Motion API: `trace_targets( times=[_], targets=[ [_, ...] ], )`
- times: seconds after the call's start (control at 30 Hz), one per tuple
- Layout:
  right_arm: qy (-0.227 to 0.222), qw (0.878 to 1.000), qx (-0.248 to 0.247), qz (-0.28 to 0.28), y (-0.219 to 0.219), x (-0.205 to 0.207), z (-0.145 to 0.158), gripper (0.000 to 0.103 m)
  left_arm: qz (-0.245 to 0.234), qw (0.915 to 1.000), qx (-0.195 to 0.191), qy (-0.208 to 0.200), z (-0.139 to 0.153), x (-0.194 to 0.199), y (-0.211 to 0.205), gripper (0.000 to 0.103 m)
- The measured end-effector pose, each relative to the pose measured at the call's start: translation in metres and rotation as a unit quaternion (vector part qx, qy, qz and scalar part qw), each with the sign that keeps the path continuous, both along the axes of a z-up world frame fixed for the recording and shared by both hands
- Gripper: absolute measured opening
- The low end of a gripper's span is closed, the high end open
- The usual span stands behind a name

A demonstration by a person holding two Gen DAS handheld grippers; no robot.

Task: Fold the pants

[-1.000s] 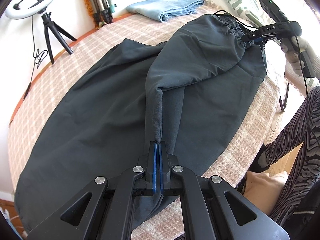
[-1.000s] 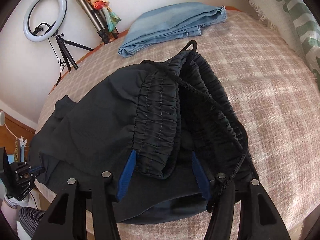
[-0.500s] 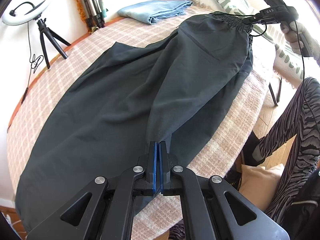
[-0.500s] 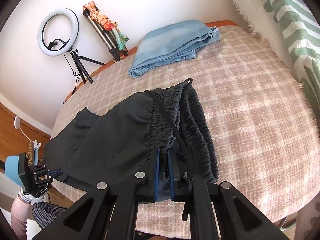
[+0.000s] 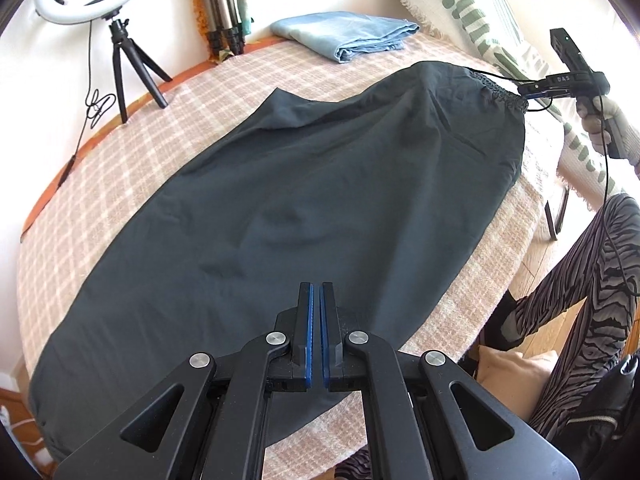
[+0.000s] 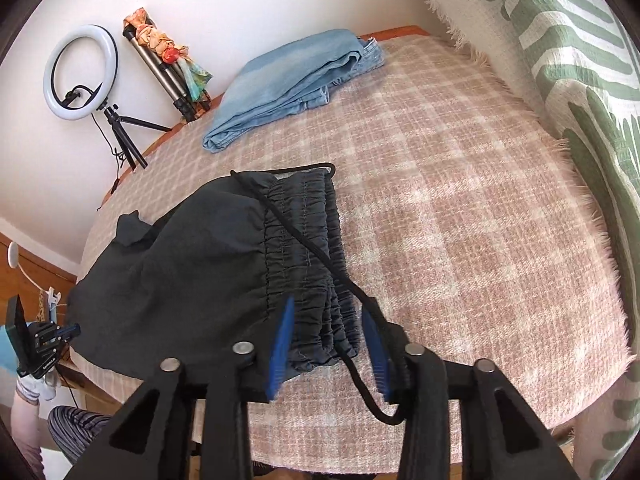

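The left gripper (image 5: 316,292) is closed with no cloth visibly between its pads, the right gripper (image 6: 330,316) is opening around the waistband (image 6: 308,256) without pinching it — the pants (image 5: 300,200) lie flat along the bed (image 6: 460,220), jeans (image 6: 292,76) beyond.

Two close, downward fisheye wrist views from opposite ends of the shared pants (image 5: 304,184).

left gripper (image 5: 316,312): black frame, blue pads, silver screws | right gripper (image 6: 329,344): same | zebra-striped trousers (image 5: 576,280)
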State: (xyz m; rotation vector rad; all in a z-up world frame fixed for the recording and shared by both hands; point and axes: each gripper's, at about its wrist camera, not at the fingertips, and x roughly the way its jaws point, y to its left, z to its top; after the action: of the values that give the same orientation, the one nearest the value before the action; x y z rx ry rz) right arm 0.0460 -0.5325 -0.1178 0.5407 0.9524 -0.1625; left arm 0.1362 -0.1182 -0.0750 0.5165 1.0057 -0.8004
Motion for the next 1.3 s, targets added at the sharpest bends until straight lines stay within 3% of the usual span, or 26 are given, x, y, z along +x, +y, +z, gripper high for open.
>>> trace_targets(
  times=[0.1,0.13,0.27,0.33,0.4,0.47,0.53,0.57,0.7,0.8,0.87,0.93,0.97,1.0,1.07,1.17,1.23,1.3],
  targets=[
    [-0.003,1.000,-0.004,0.020,0.008,0.007,-0.006,0.077,0.008,0.9996,0.020,-0.018,-0.009,0.007,0.005,0.002],
    [0.003,1.000,-0.008,0.025,0.012,0.011,-0.012,0.079,0.018,0.9996,0.018,-0.014,-0.012,0.011,0.010,0.002],
    [0.034,0.999,-0.018,0.033,0.017,0.023,-0.038,0.079,0.084,0.9964,-0.012,-0.003,-0.017,0.029,0.046,0.002],
    [0.024,0.999,0.008,0.032,0.015,0.024,-0.047,0.084,0.113,0.9933,-0.022,0.003,-0.022,0.035,0.067,0.002],
    [0.012,0.999,0.014,0.030,0.016,0.024,-0.047,0.083,0.139,0.9901,-0.021,0.008,-0.030,0.038,0.086,0.002],
    [0.006,0.999,0.016,0.031,0.020,0.024,-0.047,0.071,0.161,0.9868,-0.014,0.004,-0.038,0.040,0.103,0.002],
    [0.007,0.999,0.006,0.032,0.026,0.023,-0.048,0.047,0.186,0.9824,-0.018,0.004,-0.044,0.043,0.118,0.002],
    [0.003,0.999,0.012,0.033,0.028,0.022,-0.048,0.045,0.198,0.9798,-0.023,0.004,-0.047,0.044,0.125,0.002],
    [-0.028,0.999,0.012,0.024,0.039,0.009,-0.028,0.019,0.223,0.9741,-0.040,0.001,-0.055,0.048,0.141,0.002],
    [-0.049,0.999,-0.014,0.011,0.043,-0.009,0.004,0.016,0.220,0.9746,-0.040,-0.008,-0.054,0.047,0.139,0.002],
    [-0.036,0.999,-0.031,0.002,0.042,-0.019,0.009,0.016,0.214,0.9760,-0.041,-0.011,-0.055,0.046,0.138,0.002],
    [0.007,0.998,-0.062,0.001,0.047,-0.020,-0.005,0.020,0.209,0.9769,-0.042,-0.013,-0.055,0.046,0.137,0.002],
    [0.023,0.997,-0.079,0.007,0.051,-0.017,-0.013,0.025,0.207,0.9772,-0.042,-0.014,-0.056,0.046,0.137,0.002],
    [0.037,0.995,-0.087,0.011,0.052,-0.015,-0.019,0.038,0.207,0.9772,-0.044,-0.014,-0.056,0.047,0.137,0.002],
    [0.045,0.995,-0.091,0.021,0.052,-0.012,-0.021,0.043,0.208,0.9768,-0.048,-0.012,-0.055,0.048,0.139,0.002],
    [0.042,0.992,-0.114,0.020,0.051,-0.017,-0.004,0.049,0.202,0.9784,-0.033,-0.027,-0.053,0.043,0.138,0.002],
    [0.036,0.988,-0.146,0.013,0.050,-0.022,0.015,0.059,0.194,0.9799,-0.024,-0.038,-0.053,0.039,0.138,0.002],
    [0.024,0.986,-0.164,-0.002,0.044,-0.028,0.035,0.059,0.197,0.9795,-0.019,-0.038,-0.055,0.037,0.143,0.002]
  ],
)
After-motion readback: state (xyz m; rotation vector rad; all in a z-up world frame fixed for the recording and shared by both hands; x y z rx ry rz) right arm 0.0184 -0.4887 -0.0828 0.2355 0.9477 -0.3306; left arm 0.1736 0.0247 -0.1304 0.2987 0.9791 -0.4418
